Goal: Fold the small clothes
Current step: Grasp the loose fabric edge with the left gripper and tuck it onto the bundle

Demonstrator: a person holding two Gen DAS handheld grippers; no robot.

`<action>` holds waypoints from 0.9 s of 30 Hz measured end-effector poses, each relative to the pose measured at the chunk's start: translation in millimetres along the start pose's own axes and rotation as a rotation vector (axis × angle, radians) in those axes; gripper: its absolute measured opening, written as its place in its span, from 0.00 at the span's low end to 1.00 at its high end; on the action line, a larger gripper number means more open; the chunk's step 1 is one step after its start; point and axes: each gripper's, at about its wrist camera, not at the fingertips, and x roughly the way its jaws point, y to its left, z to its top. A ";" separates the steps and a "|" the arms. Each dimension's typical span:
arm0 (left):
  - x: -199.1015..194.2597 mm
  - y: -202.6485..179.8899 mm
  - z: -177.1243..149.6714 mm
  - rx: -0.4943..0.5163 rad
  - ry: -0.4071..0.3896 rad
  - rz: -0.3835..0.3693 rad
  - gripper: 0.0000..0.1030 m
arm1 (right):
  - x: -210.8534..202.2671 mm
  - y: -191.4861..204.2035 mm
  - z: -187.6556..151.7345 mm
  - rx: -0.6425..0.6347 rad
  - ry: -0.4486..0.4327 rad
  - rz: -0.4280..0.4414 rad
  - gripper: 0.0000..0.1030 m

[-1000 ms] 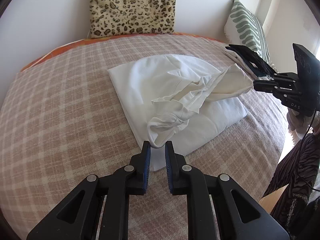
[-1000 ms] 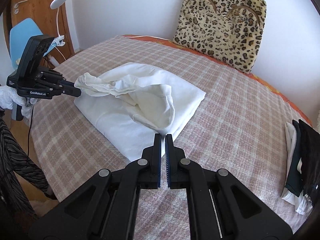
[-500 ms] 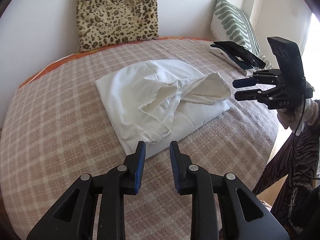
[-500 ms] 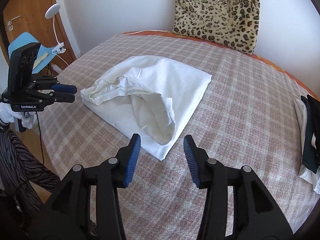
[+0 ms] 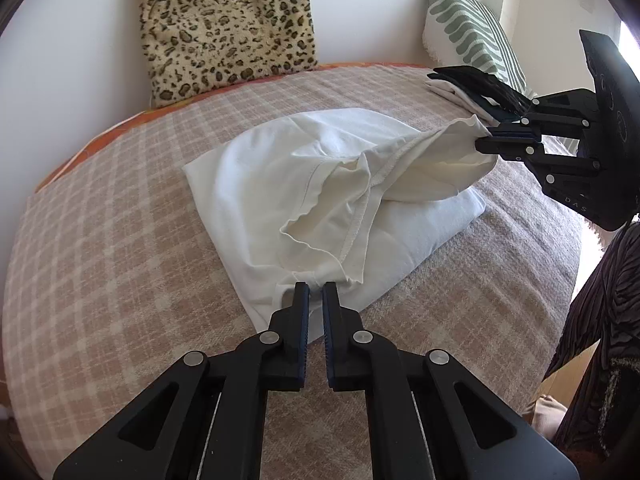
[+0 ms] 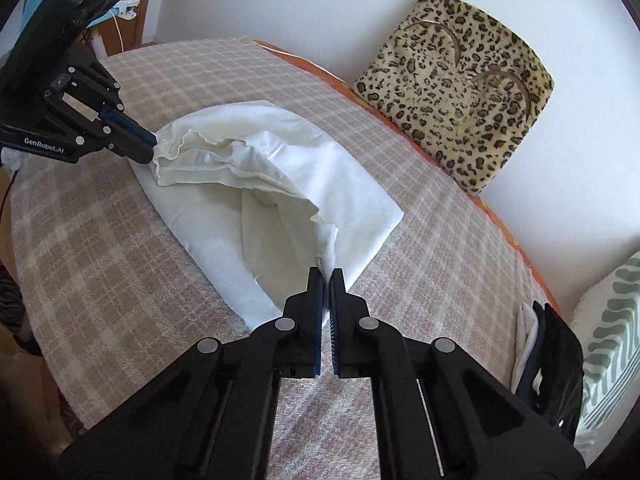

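A white garment lies partly folded on the plaid bed cover; it also shows in the right wrist view. My left gripper is shut on the garment's near hem corner; it appears in the right wrist view pinching that corner. My right gripper is shut on the other corner of the top layer; it appears in the left wrist view. The top layer is lifted and stretched between both grippers above the lower layer.
A leopard-print cushion leans on the wall behind. A green striped pillow stands at the right, with a stack of folded dark and white clothes beside it. The bed edge drops off near a wooden door.
Half a second ago both grippers were open and apart from the garment. Now both have closed on the corners of its top layer and lifted it.
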 end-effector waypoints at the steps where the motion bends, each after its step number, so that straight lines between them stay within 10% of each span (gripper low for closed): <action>1: -3.1 1.4 -0.9 0.001 -0.006 -0.003 0.04 | -5.1 8.3 0.5 -0.082 -0.012 -0.058 0.03; 4: -11.1 4.7 -3.7 0.005 -0.017 -0.019 0.04 | -11.4 38.5 -5.3 -0.300 -0.024 -0.170 0.03; 9: -17.7 9.8 -3.6 -0.012 -0.028 -0.035 0.04 | -4.4 54.8 -13.0 -0.320 0.045 -0.093 0.03; 14: -15.6 -4.8 3.5 0.031 -0.039 -0.031 0.19 | -14.6 18.3 -12.4 -0.032 0.062 0.117 0.07; 18: 1.0 -25.2 6.6 0.149 -0.003 0.028 0.30 | -19.3 -28.7 -23.5 0.345 0.057 0.335 0.42; 23: 18.6 -33.6 5.4 0.196 0.037 0.083 0.30 | 10.0 -81.4 -58.9 0.825 0.091 0.543 0.45; 27: 19.3 -33.3 5.6 0.214 0.025 0.071 0.22 | 45.1 -80.3 -73.2 0.971 0.185 0.606 0.45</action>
